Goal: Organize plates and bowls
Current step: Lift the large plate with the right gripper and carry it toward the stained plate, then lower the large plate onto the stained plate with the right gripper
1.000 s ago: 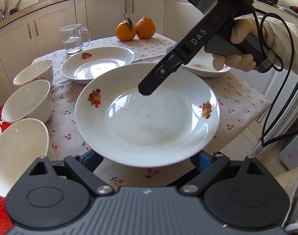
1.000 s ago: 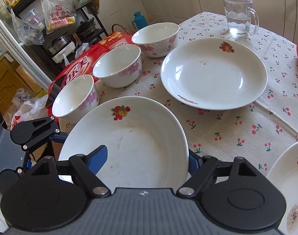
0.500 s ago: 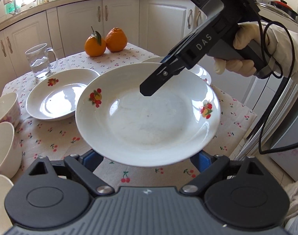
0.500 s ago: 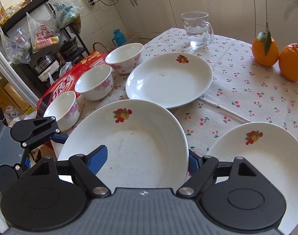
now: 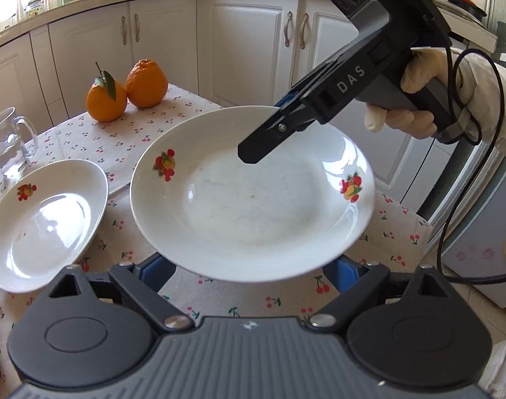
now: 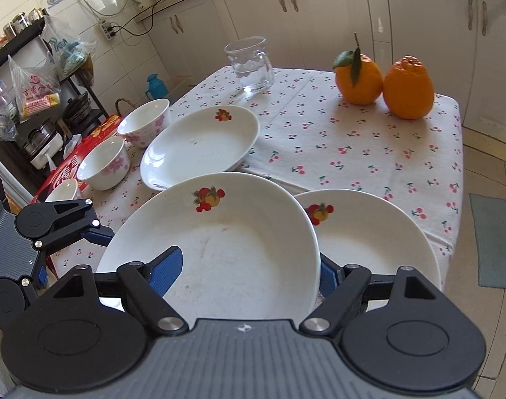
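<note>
A white plate with fruit decals (image 5: 253, 206) (image 6: 226, 252) hangs in the air above the cherry-print tablecloth (image 6: 352, 146), held from two sides. My left gripper (image 5: 251, 266) is shut on its near rim, the blue pads mostly hidden under the plate. My right gripper (image 6: 246, 272) is shut on the opposite rim, one blue pad (image 6: 166, 269) inside the plate and the other outside it. In the left wrist view the right gripper (image 5: 269, 129) reaches in from the upper right in a gloved hand (image 5: 416, 99). The held plate overlaps a second plate (image 6: 369, 242) lying on the table.
A third plate (image 6: 199, 146) (image 5: 43, 219) lies further left, with three pink-flowered bowls (image 6: 144, 123) in a row along the table's left side. A glass mug (image 6: 253, 63) and two oranges (image 6: 382, 83) stand at the back. The table's edge (image 6: 455, 199) drops off on the right.
Both grippers have carried the plate to the right across the table, away from the bowls, until it overlaps the plate at the near right. Both grips are unchanged.
</note>
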A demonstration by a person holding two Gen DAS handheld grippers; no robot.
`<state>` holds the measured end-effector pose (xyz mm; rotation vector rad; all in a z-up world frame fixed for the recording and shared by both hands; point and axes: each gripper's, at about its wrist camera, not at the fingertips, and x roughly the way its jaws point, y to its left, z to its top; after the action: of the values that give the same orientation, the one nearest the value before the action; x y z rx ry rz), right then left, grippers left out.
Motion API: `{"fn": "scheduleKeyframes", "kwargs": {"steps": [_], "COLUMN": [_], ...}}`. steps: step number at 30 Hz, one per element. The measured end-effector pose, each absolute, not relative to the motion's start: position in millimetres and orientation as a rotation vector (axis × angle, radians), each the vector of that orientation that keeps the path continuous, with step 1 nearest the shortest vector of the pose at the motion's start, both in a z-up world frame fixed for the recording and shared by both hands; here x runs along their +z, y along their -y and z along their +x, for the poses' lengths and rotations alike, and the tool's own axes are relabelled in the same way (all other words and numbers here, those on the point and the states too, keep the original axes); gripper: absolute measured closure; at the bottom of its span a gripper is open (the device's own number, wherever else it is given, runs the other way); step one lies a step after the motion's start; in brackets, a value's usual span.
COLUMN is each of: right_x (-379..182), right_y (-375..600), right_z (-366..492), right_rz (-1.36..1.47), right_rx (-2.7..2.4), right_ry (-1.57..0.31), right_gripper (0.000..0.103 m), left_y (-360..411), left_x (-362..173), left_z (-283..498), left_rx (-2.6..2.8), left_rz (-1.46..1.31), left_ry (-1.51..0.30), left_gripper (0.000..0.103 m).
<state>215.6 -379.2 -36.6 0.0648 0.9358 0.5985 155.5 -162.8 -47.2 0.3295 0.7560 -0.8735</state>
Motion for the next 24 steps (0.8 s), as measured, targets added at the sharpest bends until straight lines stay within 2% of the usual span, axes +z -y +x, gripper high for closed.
{"fn": "scheduleKeyframes", "kwargs": {"steps": [24], "right_x": [-65.4], "right_y": [434.1], "right_z": [227.1], "right_rz": [0.164], "right_rx": [0.496], "right_ry": [-0.918], "right_gripper": [0.017], "left_y": [202.3], "left_x": [-56.5], "left_z": [185.7], "left_rx": [-0.903], "left_rz": [0.365], "left_ry": [-0.766], "left_gripper": [0.009]}}
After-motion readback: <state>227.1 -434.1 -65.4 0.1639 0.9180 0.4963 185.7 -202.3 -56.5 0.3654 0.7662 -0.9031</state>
